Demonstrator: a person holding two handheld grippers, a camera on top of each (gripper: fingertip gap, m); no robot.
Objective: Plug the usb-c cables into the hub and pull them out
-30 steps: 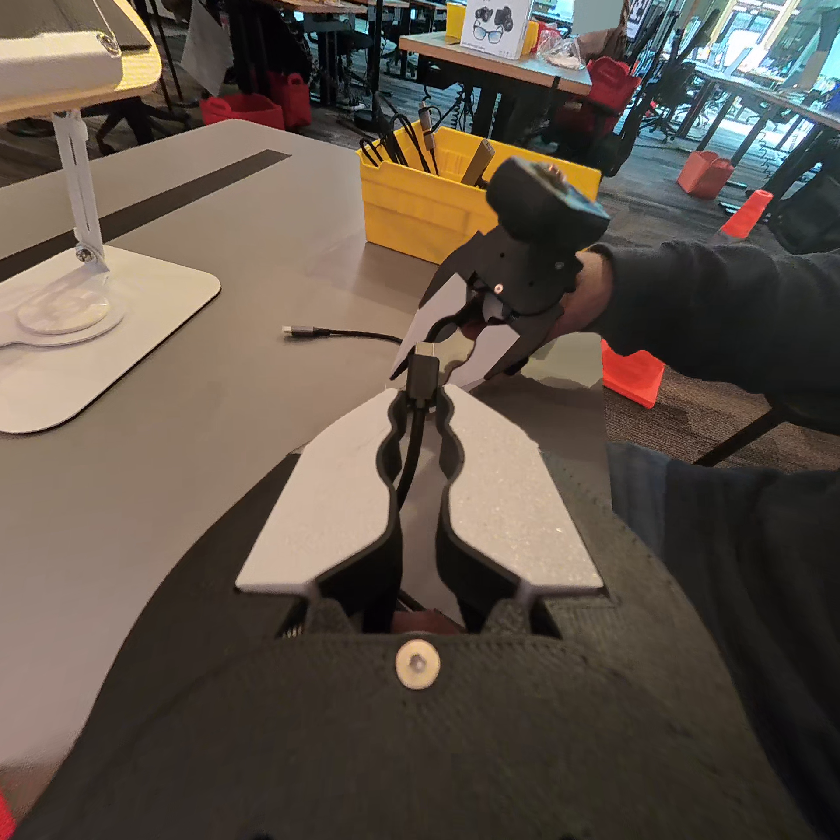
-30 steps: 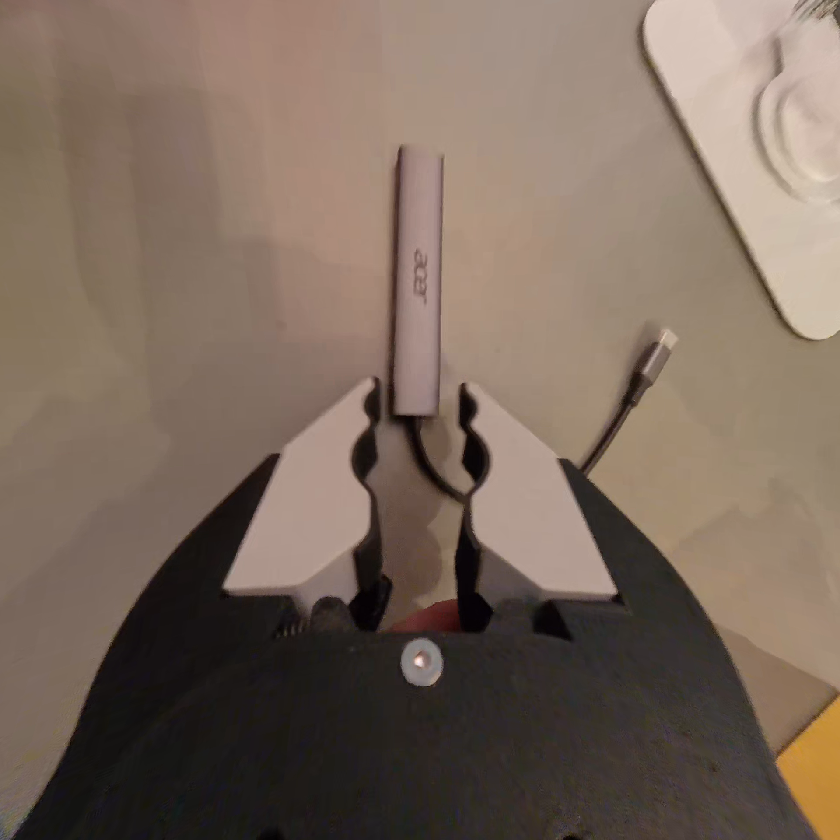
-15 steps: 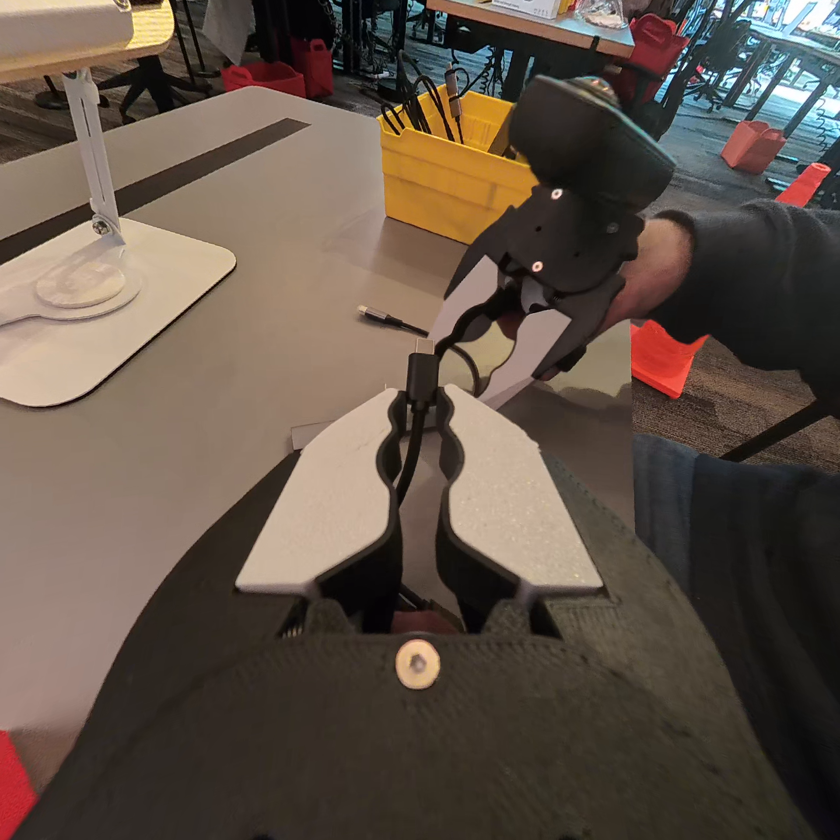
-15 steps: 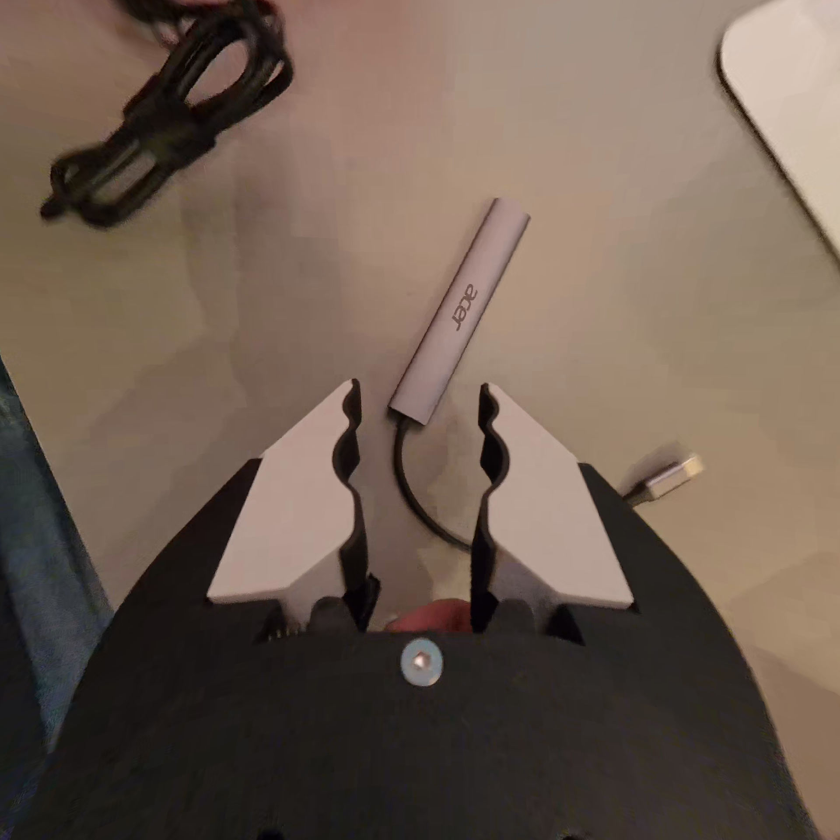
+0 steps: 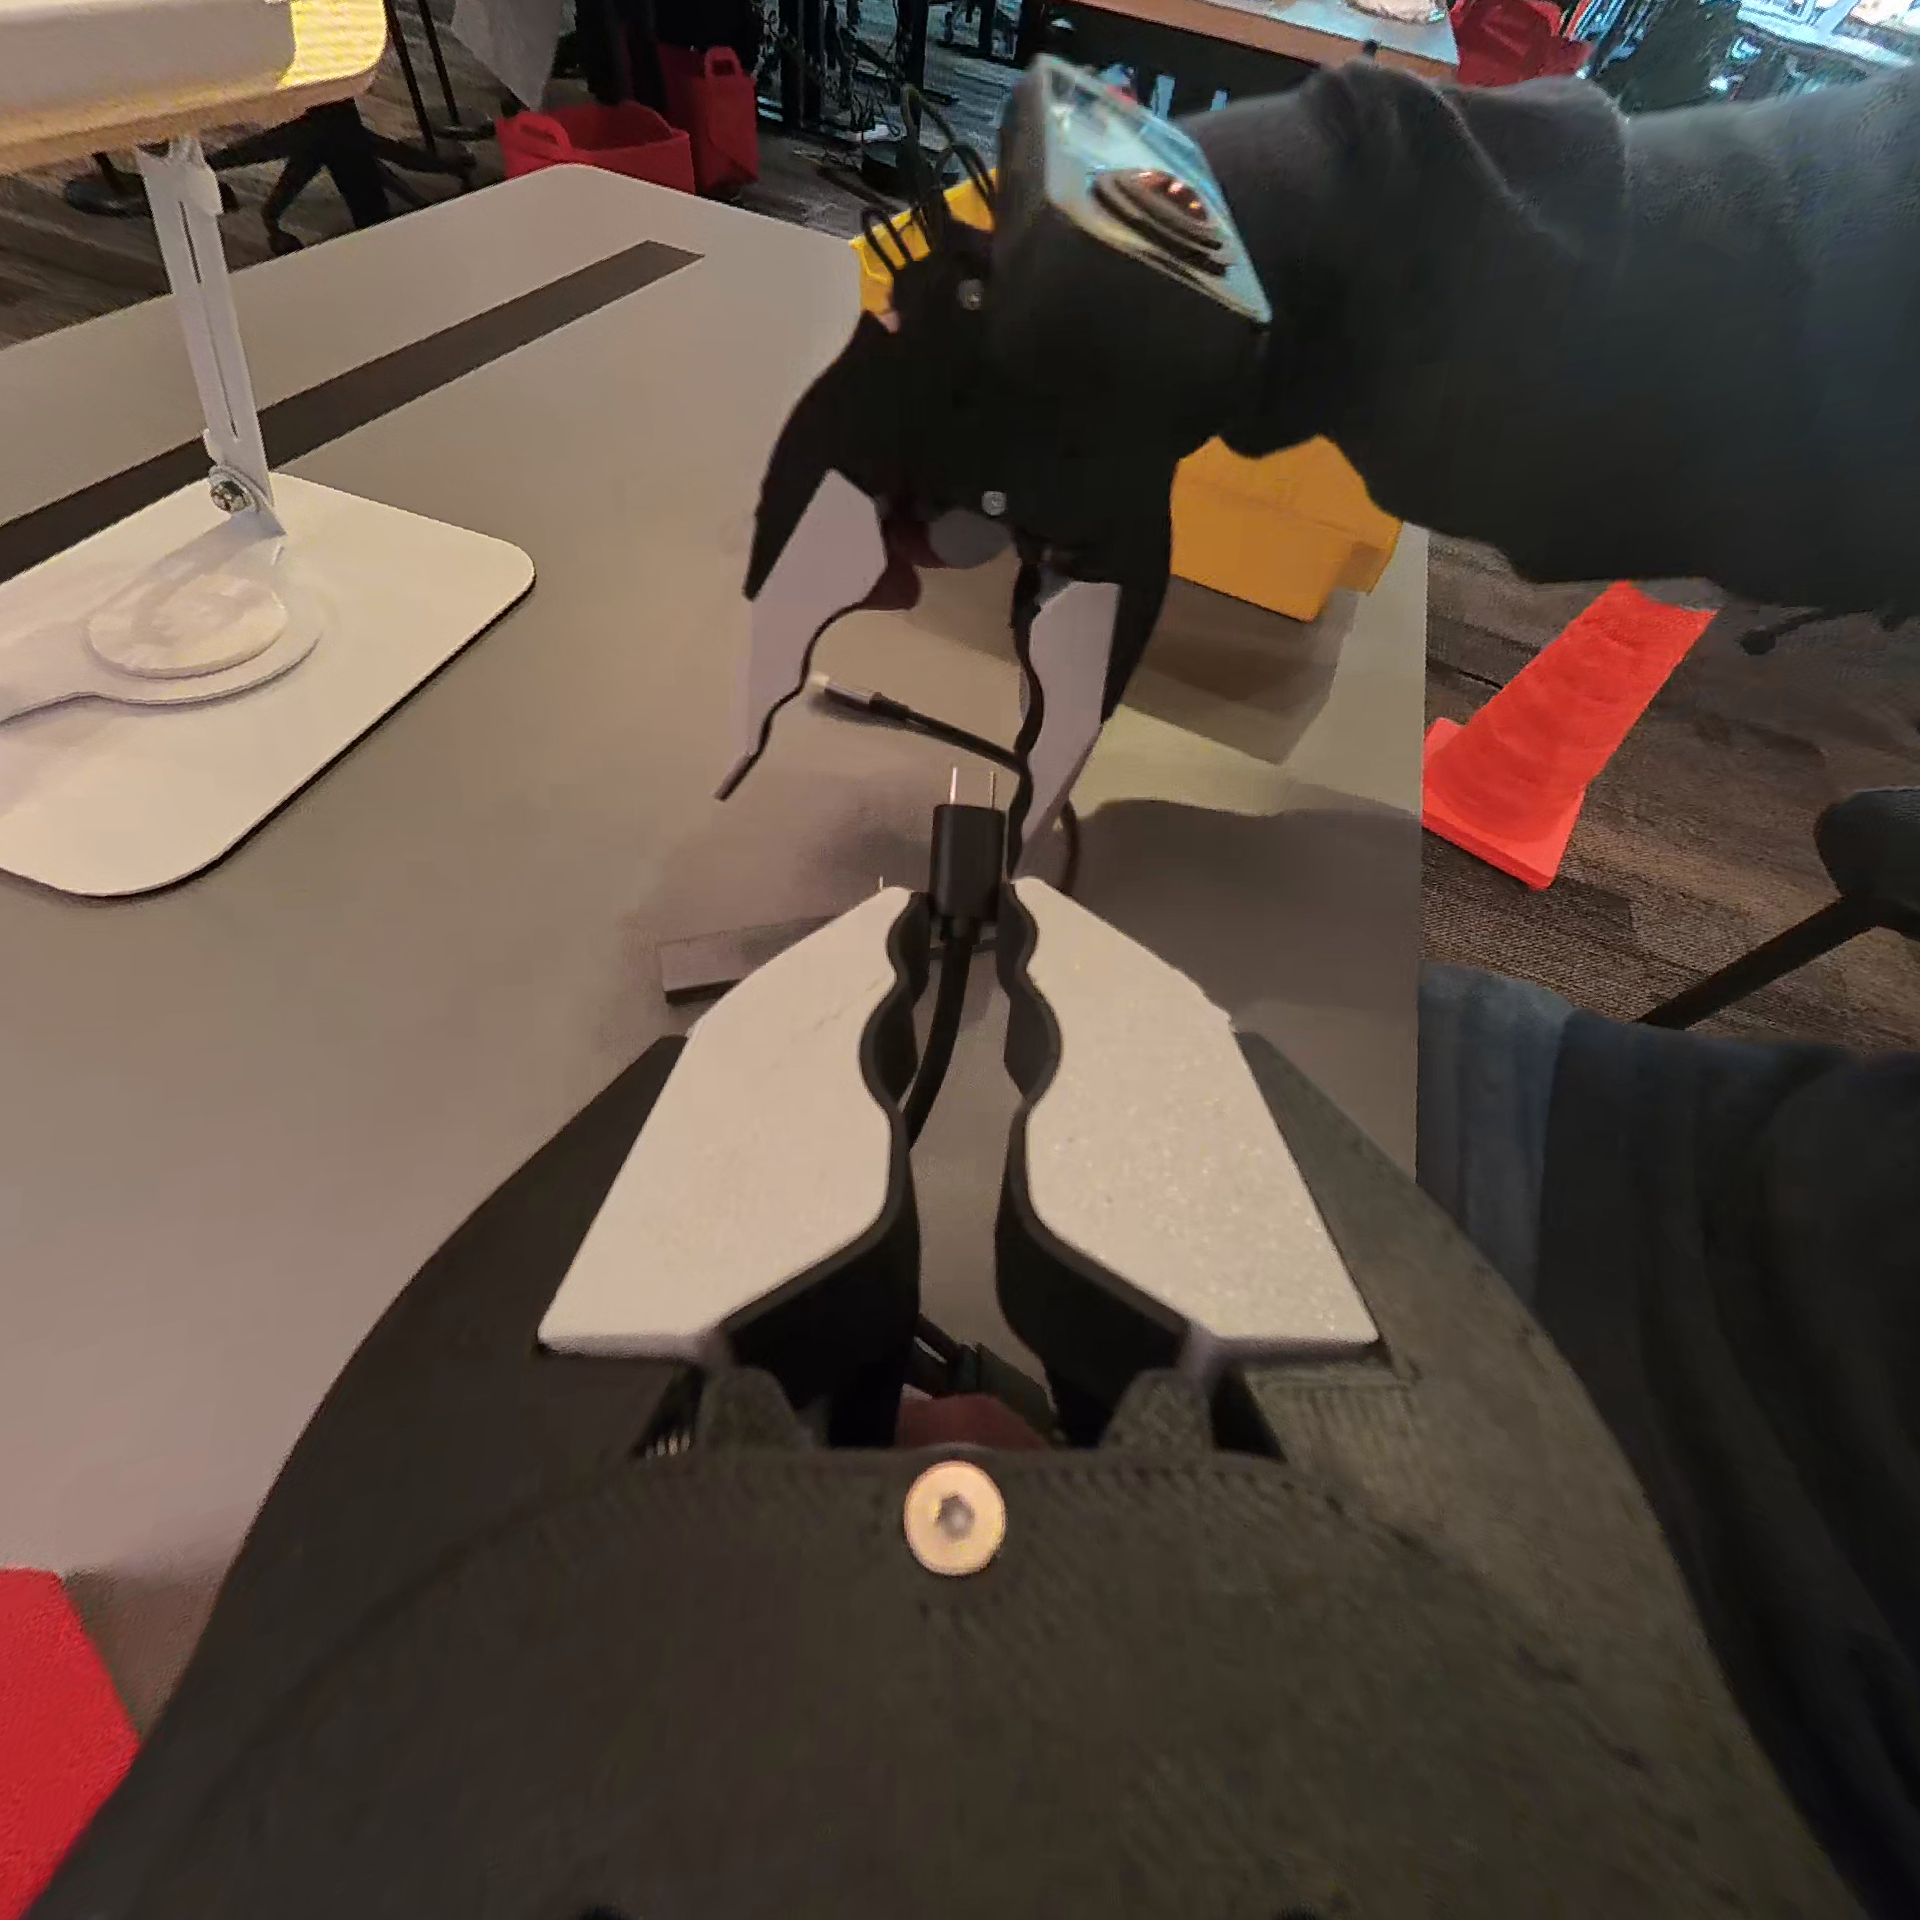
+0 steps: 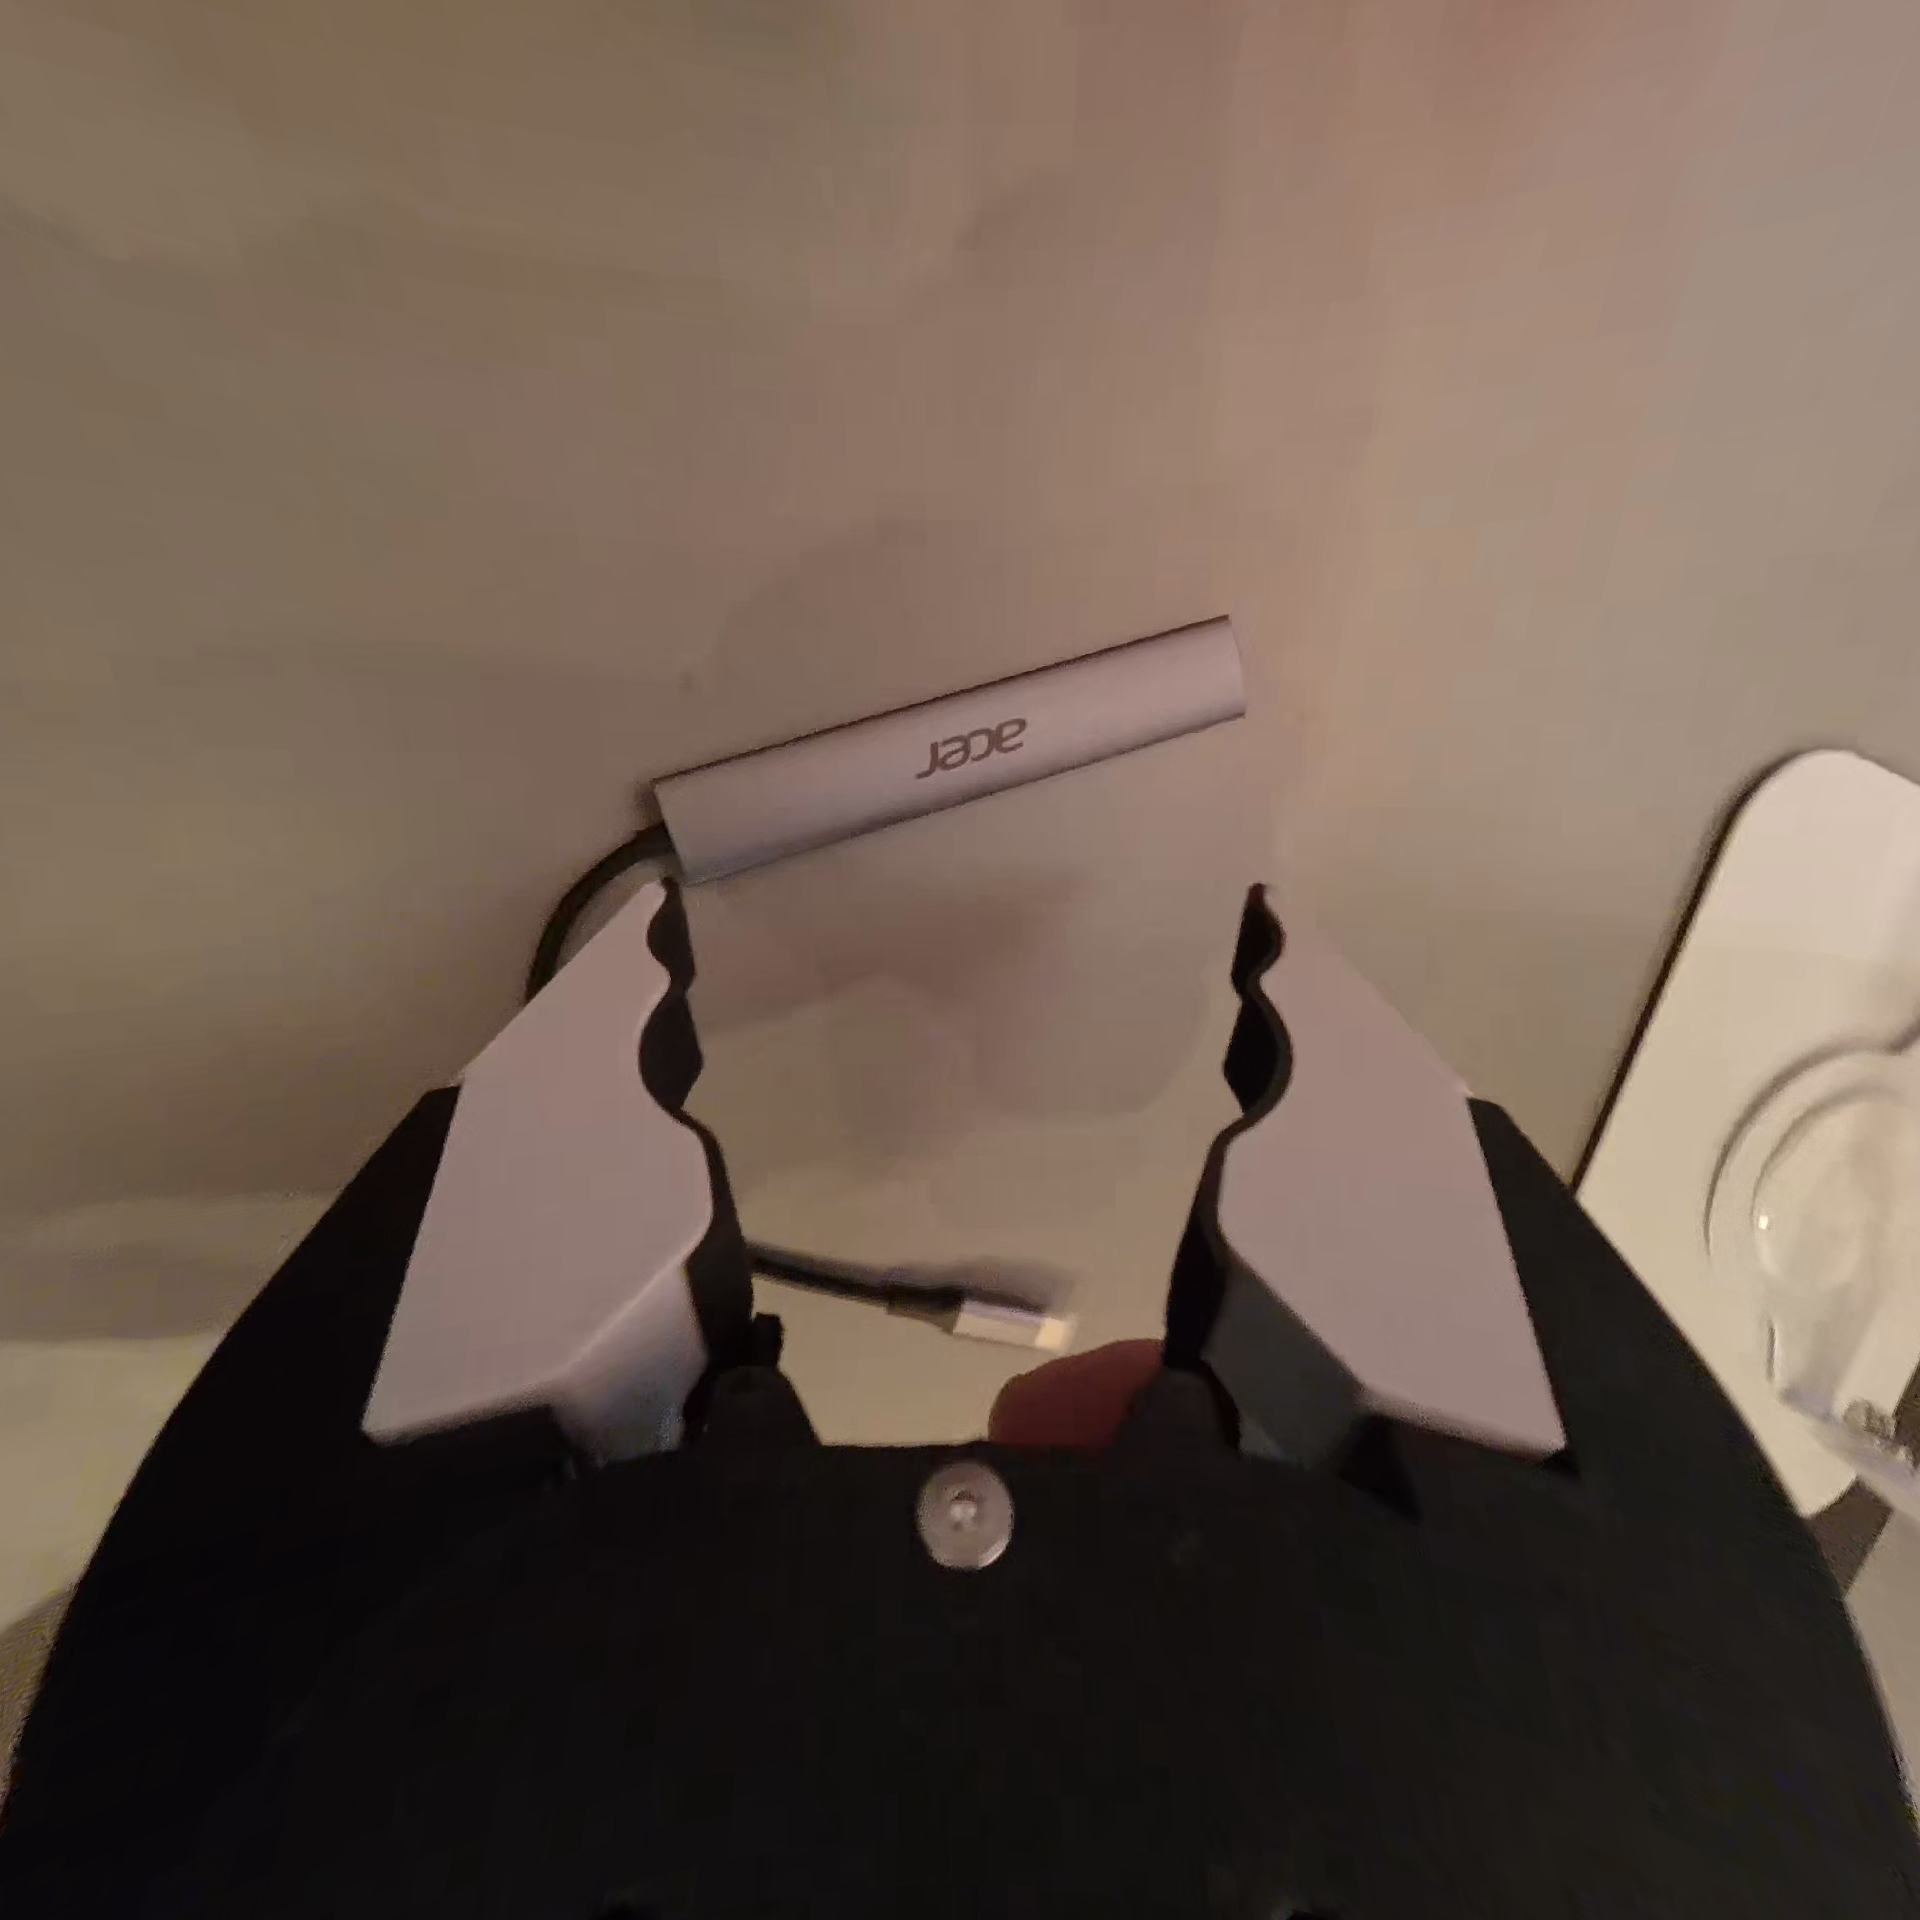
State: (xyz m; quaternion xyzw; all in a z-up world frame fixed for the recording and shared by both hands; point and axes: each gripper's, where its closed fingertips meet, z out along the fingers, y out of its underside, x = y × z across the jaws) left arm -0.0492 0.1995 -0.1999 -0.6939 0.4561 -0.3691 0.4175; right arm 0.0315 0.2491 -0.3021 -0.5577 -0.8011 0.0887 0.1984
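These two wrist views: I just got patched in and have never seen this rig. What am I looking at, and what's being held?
No robot arm: a person holds a two-finger gripper in each hand, a camera on each. The left wrist view shows the left gripper shut on a black USB-C cable plug, with the right gripper opposite. The right wrist view looks down past the open right gripper at a slim grey metal hub lying on the grey table, its silver-tipped lead beside it, nothing plugged in.

The left tool (image 5: 961,902) hides most of the hub (image 5: 717,961) near the counter's (image 5: 416,1039) front edge. The right tool (image 5: 894,769) covers part of the yellow bin (image 5: 1278,530); motion blurs it.
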